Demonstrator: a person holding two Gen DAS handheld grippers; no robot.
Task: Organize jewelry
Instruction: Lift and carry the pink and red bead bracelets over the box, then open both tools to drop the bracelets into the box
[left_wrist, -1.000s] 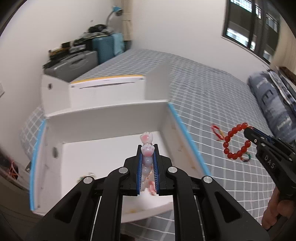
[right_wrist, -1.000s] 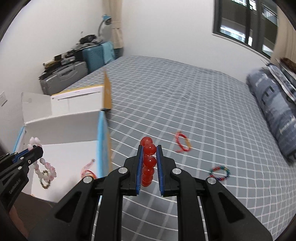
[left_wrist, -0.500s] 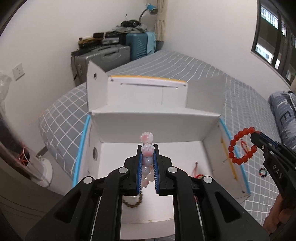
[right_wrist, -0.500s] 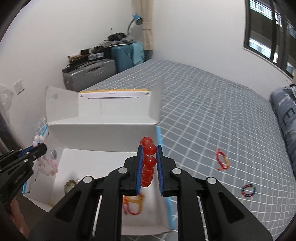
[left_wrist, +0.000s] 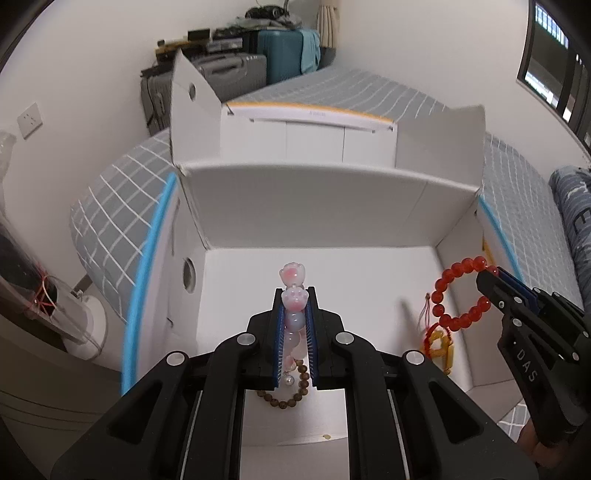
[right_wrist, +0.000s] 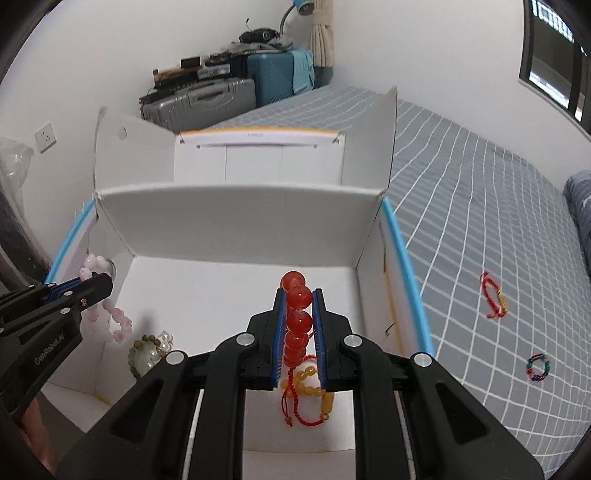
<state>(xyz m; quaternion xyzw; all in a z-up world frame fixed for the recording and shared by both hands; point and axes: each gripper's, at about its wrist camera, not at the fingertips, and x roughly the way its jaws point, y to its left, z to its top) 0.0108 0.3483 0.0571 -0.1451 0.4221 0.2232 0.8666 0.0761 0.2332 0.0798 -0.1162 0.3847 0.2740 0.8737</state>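
Note:
My left gripper (left_wrist: 294, 295) is shut on a pink bead bracelet (left_wrist: 293, 291) and holds it above the floor of the open white box (left_wrist: 314, 206). My right gripper (right_wrist: 299, 295) is shut on a red bead bracelet (right_wrist: 297, 310) above the box's right half (right_wrist: 236, 221). Each gripper shows in the other's view: the right one (left_wrist: 491, 277) with the red loop (left_wrist: 458, 295), the left one (right_wrist: 96, 280) with the pink loop (right_wrist: 118, 321). A brown bead bracelet (left_wrist: 284, 397), a yellow and red cord bracelet (right_wrist: 310, 387) and a green and white bracelet (right_wrist: 151, 350) lie in the box.
The box stands at the corner of a bed with a grey checked cover (right_wrist: 480, 192). A red cord bracelet (right_wrist: 495, 295) and a multicoloured bead bracelet (right_wrist: 537, 367) lie on the cover to the right. Suitcases (right_wrist: 207, 96) stand against the far wall.
Both grippers have swung left from over the bed cover to above the inside of the box, each still holding its bracelet.

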